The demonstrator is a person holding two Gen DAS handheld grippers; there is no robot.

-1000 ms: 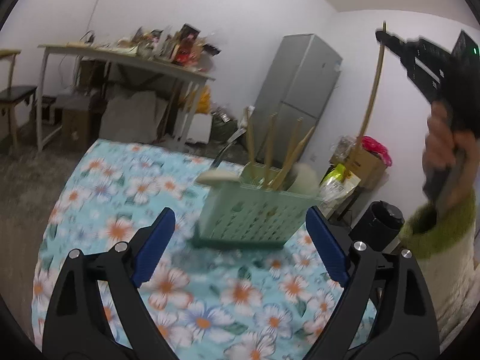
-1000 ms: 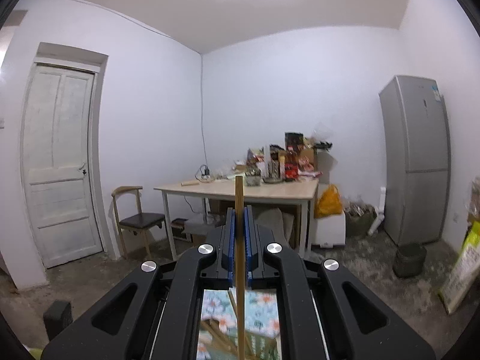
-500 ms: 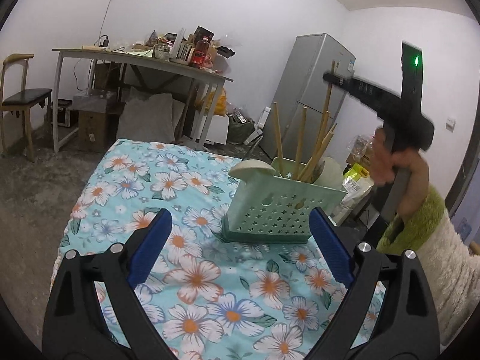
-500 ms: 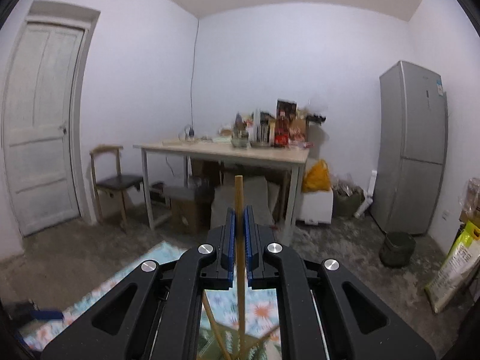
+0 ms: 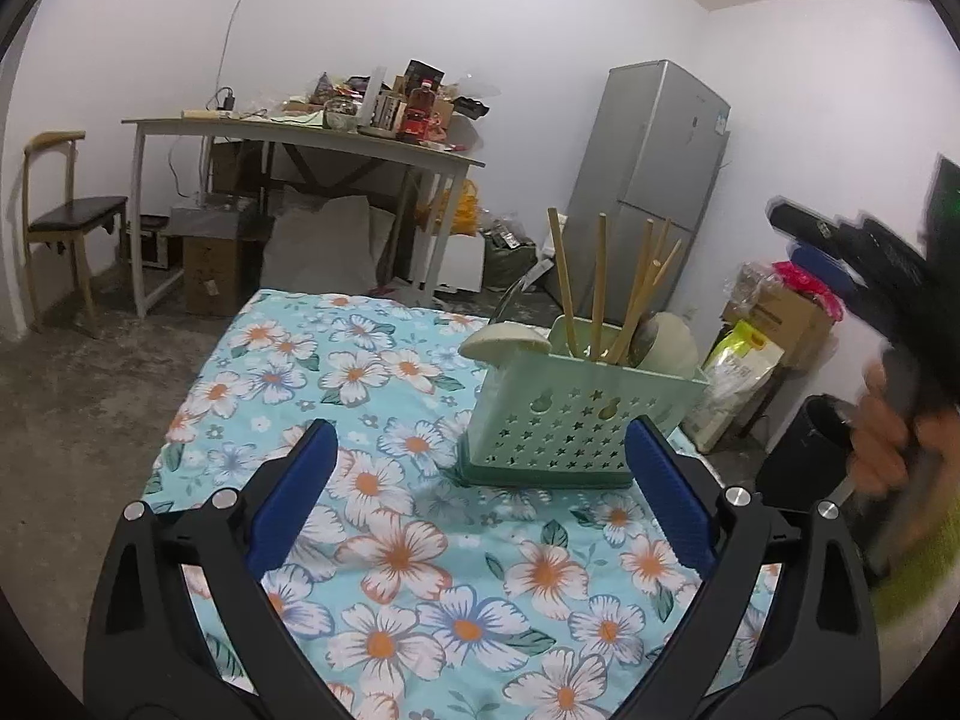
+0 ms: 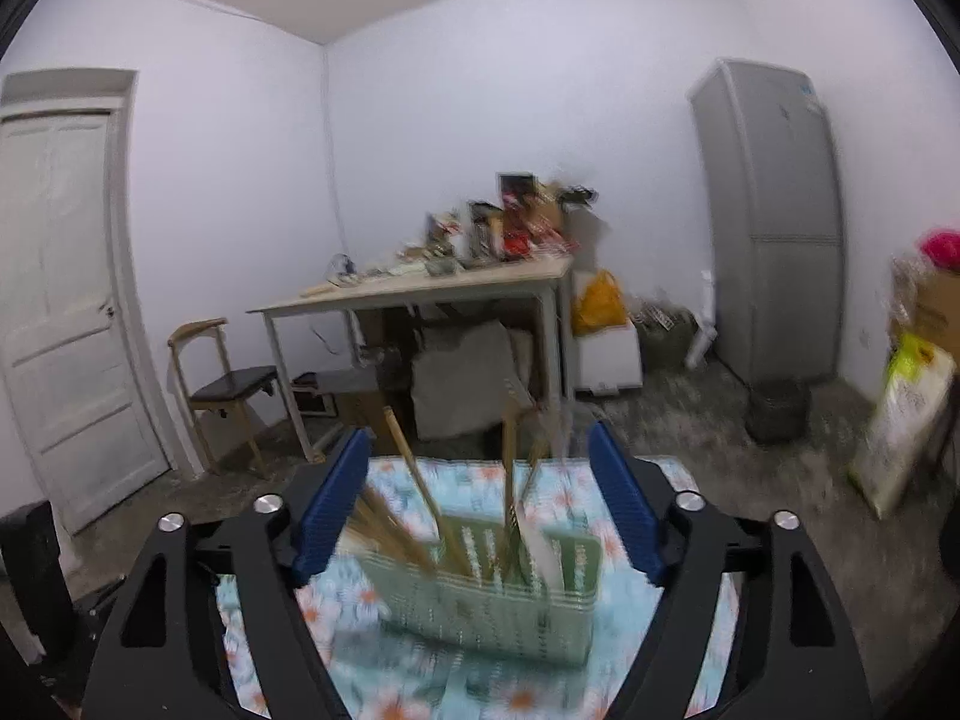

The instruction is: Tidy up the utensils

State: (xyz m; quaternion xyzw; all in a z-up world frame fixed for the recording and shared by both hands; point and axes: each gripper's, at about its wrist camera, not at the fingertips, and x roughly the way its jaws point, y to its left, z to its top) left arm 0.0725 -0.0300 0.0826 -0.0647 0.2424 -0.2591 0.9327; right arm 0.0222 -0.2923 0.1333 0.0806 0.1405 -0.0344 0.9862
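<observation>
A pale green perforated utensil basket point(image 5: 576, 420) stands on the floral cloth and holds several wooden chopsticks point(image 5: 597, 294) and pale spoons point(image 5: 504, 341). My left gripper point(image 5: 480, 480) is open and empty, low in front of the basket. My right gripper point(image 6: 480, 504) is open and empty, above and behind the basket point(image 6: 498, 606), which is blurred in the right wrist view. In the left wrist view the right gripper body point(image 5: 864, 258) shows at the right edge, held in a hand.
The floral tablecloth point(image 5: 420, 540) covers the low table. A cluttered wooden table point(image 5: 312, 138), a chair point(image 5: 66, 216), a grey fridge point(image 5: 648, 180) and bags point(image 5: 744, 366) stand behind. A white door point(image 6: 60, 312) is at the left.
My right gripper held one chopstick upright above the basket; now its jaws are open, the chopstick stands in the basket, and the gripper has dropped lower. The left gripper drew back a little.
</observation>
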